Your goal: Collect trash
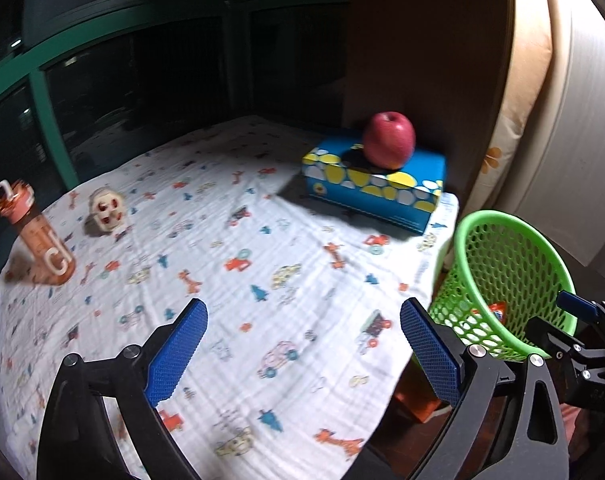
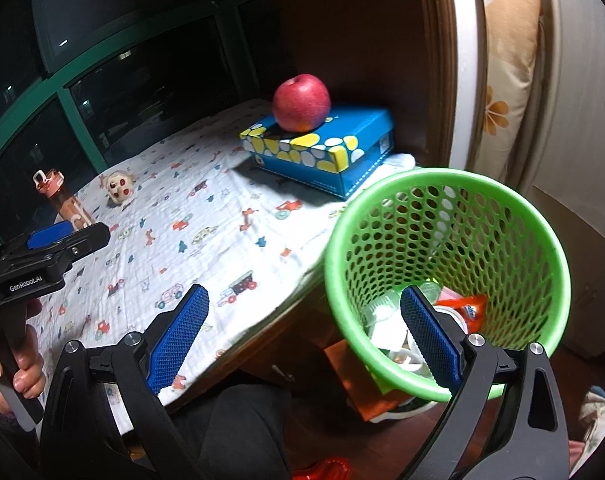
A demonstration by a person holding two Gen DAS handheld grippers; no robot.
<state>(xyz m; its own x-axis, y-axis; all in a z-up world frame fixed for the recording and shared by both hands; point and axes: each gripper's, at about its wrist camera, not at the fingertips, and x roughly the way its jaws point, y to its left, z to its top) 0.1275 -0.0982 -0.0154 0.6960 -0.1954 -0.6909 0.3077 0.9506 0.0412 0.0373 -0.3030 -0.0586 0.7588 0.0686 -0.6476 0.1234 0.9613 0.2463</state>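
A green mesh basket (image 2: pixel 454 208) stands beside the table's right edge and holds trash: an orange wrapper (image 2: pixel 466 310) and white and clear scraps (image 2: pixel 384 330). It also shows in the left wrist view (image 1: pixel 498 236). My right gripper (image 2: pixel 302 320) is open and empty, hovering over the basket's near rim and the table edge. My left gripper (image 1: pixel 302 332) is open and empty above the patterned tablecloth (image 1: pixel 230 280). The left gripper shows in the right wrist view (image 2: pixel 62 236), and the right gripper shows at the right edge of the left wrist view (image 1: pixel 578 312).
A red apple (image 1: pixel 388 140) sits on a blue tissue box (image 1: pixel 378 188) at the table's back right. A pink water bottle (image 1: pixel 38 236) and a small white toy (image 1: pixel 107 209) stand at the left. Dark windows lie behind, a wooden panel to the right.
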